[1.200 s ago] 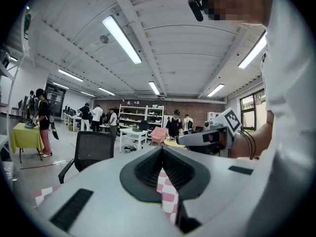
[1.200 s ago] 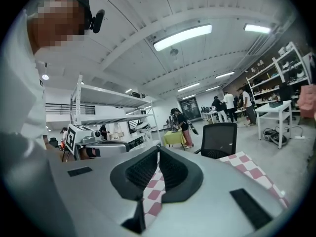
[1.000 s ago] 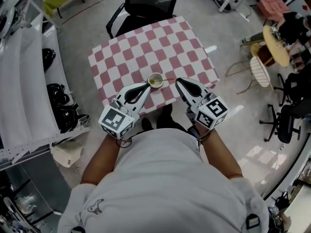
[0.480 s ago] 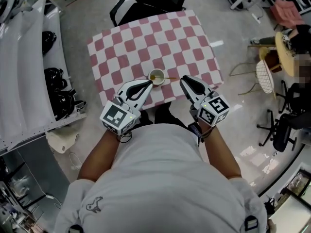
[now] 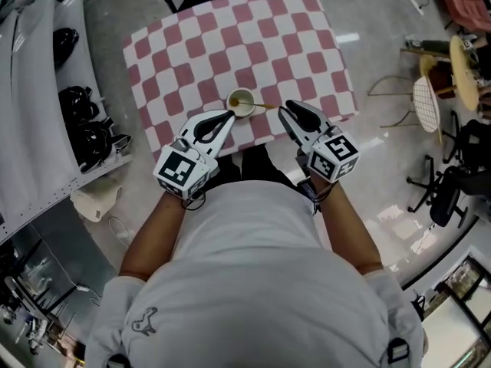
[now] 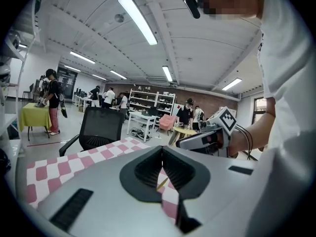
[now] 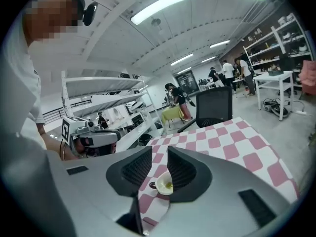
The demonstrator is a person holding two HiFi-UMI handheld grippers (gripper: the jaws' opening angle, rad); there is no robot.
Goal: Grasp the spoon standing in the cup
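Right at centre frame in the head view, two claws flank one cup (image 5: 242, 102). The left claw (image 5: 227, 116) has its tips pressed together; the right claw (image 5: 285, 110) is slightly spread, holding nothing. One spoon (image 5: 265, 106) leans in the cup, near the lower edge of one checkered bench (image 5: 230, 37).

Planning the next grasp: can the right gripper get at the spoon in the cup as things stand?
Probably yes. The right gripper has its jaws apart, the cup lies ahead of them, and the spoon handle leans toward that side; only bare checked tablecloth lies between.
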